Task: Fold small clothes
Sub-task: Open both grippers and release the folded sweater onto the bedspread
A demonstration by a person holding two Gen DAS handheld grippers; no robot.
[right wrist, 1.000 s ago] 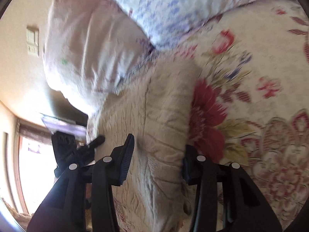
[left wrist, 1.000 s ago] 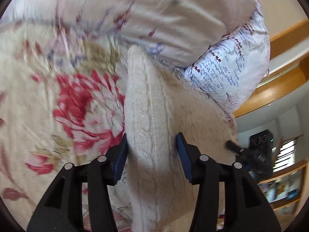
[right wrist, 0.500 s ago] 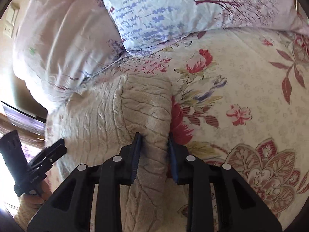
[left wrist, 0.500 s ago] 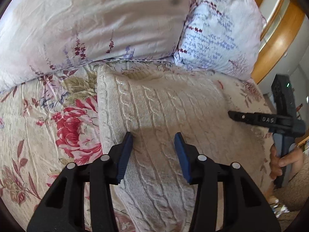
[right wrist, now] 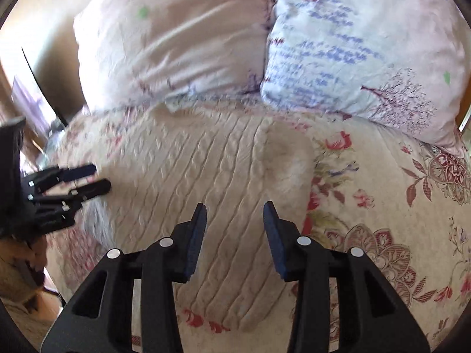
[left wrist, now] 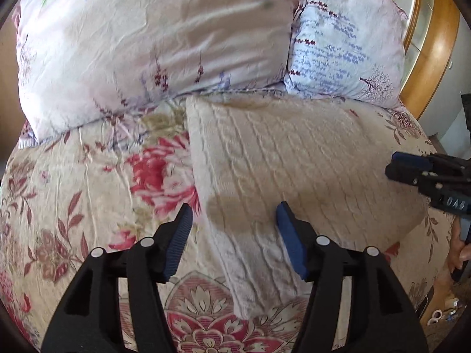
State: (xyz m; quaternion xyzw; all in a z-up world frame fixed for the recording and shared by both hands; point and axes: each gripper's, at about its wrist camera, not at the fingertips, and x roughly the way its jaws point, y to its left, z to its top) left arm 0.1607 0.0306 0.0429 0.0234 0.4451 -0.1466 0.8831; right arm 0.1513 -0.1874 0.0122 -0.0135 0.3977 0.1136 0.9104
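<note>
Sweater (left wrist: pixel 294 158), cream cable-knit, laid flat on floral bedspread (left wrist: pixel 73 206) near head edge, touching two pillows (left wrist: pixel 153 44). Wood headboard (left wrist: pixel 435 44) seen at right. Left gripper (left wrist: pixel 234 232) and right gripper (right wrist: pixel 234 229) jaws just opened, held apart above knit, nothing gripped.

Sweater (left wrist: pixel 294 161) lies flat on bedspread (left wrist: pixel 73 206), w/ two pillows (left wrist: pixel 153 44) (left wrist: pixel 347 47) side by side behind it. Left gripper (left wrist: pixel 234 220) over its left edge; right gripper (right wrist: pixel 234 220) over right part.
</note>
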